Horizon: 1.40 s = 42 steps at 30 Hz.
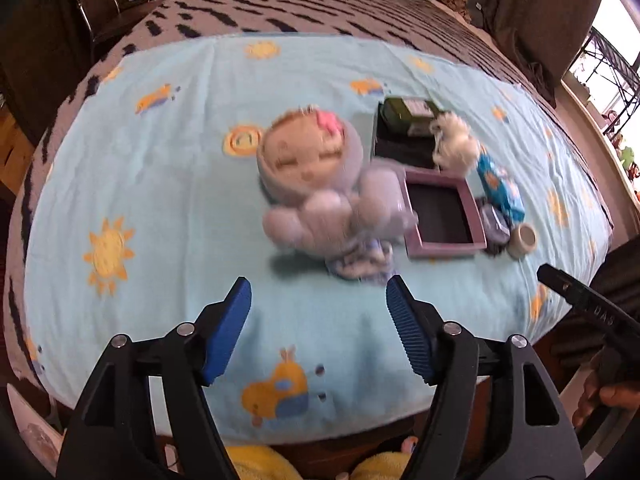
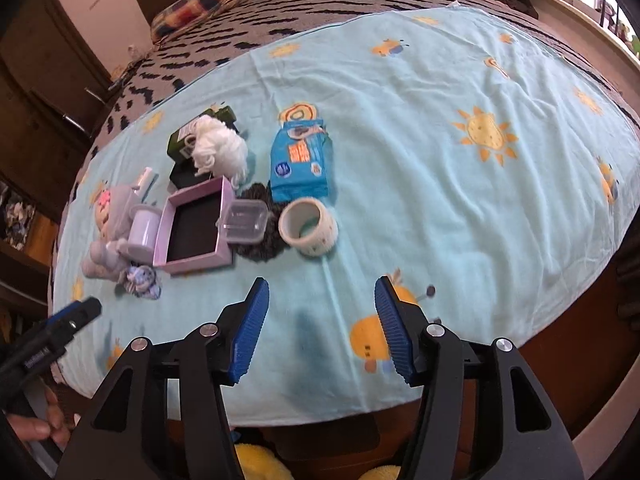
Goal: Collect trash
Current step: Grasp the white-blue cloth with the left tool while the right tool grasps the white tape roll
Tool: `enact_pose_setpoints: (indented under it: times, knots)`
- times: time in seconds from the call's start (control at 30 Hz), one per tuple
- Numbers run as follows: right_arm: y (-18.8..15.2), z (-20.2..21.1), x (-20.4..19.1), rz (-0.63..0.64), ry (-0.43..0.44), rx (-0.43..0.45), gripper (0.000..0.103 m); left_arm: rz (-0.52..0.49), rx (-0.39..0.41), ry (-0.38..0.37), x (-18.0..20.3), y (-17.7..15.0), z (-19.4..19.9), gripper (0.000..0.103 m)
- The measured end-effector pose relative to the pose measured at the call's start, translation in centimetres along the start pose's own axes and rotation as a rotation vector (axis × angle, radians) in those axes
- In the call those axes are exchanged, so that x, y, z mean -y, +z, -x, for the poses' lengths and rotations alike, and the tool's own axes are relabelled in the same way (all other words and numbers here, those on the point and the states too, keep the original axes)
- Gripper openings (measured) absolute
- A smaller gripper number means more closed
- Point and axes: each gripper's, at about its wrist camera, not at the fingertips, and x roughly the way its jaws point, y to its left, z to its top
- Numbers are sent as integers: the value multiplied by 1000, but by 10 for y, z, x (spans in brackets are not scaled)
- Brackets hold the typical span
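Spread over a bed with a dark zigzag cover, a pale blue blanket (image 2: 400,128) fills both views, and every item lies on it; nothing looks collected yet, and no bin shows. Going left to right in the right wrist view: a grey doll (image 2: 110,224), a pink tray (image 2: 196,226), a green box (image 2: 200,134) with white yarn (image 2: 218,150) on it, a clear plastic tub (image 2: 245,221), a blue snack wrapper (image 2: 300,160) and a tape roll (image 2: 309,225). The wrapper, centre frame, is probably the trash. The left gripper (image 1: 319,312) and right gripper (image 2: 322,312) hover near the lower blanket edge, fingers wide apart, holding nothing.
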Motion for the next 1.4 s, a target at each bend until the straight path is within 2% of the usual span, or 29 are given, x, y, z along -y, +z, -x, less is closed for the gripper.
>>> enact_pose_setpoints:
  times: [0.17, 0.33, 0.53, 0.6, 0.93, 0.97, 1.03, 1.1, 1.2, 1.4]
  knots:
    - [13, -8, 0, 10, -7, -3, 57, -47, -20, -2, -3, 21, -13, 69]
    - [24, -21, -4, 45, -11, -12, 57, -54, -63, -35, 4, 16, -24, 65]
    - [31, -38, -5, 76, -5, -39, 56, -33, -106, -46, 13, 16, -47, 63]
    - [34, -42, -4, 75, 1, -44, 56, -38, -126, -41, 16, 17, -58, 57]
    - [35, -52, -8, 104, 12, -53, 56, 10, -173, -22, 26, 19, -82, 58]
    - [35, -52, -9, 107, 12, -52, 55, 14, -171, -18, 27, 21, -85, 58]
    - [35, -51, -10, 113, 19, -53, 46, 2, -167, -8, 30, 22, -88, 57]
    - [35, -50, -9, 111, 20, -53, 41, -15, -158, 7, 32, 22, -88, 49]
    - [31, -46, -7, 99, 26, -51, 39, -17, -154, -4, 26, 21, -82, 43]
    - [18, -35, -4, 87, 36, -63, 40, -28, -152, 3, 22, 6, -69, 43]
